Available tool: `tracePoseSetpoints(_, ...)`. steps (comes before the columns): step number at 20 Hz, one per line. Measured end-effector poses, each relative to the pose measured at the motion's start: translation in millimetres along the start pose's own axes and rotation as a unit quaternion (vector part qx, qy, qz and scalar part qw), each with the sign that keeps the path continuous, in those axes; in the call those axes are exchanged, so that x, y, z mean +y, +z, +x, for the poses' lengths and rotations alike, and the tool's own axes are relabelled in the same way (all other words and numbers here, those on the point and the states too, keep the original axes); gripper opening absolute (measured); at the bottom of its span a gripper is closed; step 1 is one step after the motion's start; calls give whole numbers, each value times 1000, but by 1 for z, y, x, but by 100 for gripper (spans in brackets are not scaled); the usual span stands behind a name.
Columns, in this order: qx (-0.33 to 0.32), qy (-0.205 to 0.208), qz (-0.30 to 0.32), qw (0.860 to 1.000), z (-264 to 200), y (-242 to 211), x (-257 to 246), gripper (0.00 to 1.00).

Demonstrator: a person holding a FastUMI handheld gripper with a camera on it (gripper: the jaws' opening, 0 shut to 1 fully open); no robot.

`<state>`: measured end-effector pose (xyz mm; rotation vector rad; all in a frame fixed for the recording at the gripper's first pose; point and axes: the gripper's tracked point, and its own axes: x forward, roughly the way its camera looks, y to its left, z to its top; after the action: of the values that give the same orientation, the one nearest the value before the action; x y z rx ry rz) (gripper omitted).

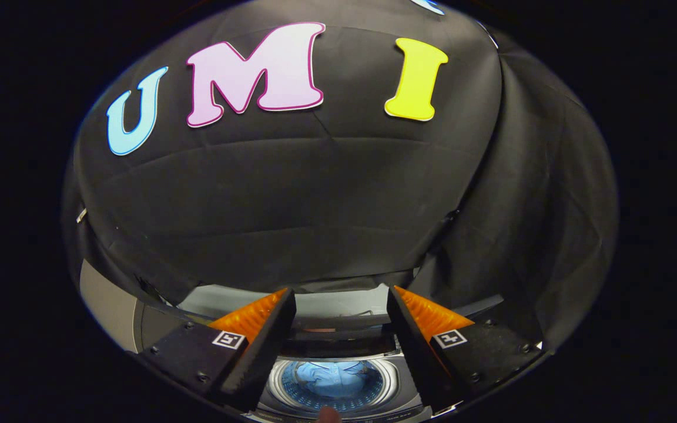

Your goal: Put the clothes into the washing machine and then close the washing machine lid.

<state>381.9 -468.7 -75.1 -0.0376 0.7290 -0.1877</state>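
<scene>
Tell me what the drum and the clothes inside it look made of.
Between the open gripper fingers, the drum looks like shiny perforated metal, its wall glinting with small dots. The clothes look like soft light blue woven fabric, creased and folded; the exact fibre cannot be told.

The lens rides on the tongs [341,296], fingers spread apart at lower centre, facing the booth's black cloth wall [327,194] and peering steeply down on the washing machine [338,382] just below.

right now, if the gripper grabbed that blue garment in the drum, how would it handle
The blue garment lies crumpled in the washing machine drum, so it is probably floppy and would drape and sag. It looks like thin cloth, likely light. The gripper hangs open above it, holding nothing.
</scene>
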Motion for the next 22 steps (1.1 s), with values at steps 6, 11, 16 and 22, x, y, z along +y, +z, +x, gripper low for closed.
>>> tracePoseSetpoints(6, -19, -2, -1, 1000, -4, 2, -1, 100)
tracePoseSetpoints(11, -15, -3, -2, 1000, -2, -1, -2, 100)
tracePoseSetpoints(16, -14, -4, -4, 1000, -2, -2, -3, 100)
tracePoseSetpoints(22, -17, -4, -3, 1000, -3, -1, -2, 100)
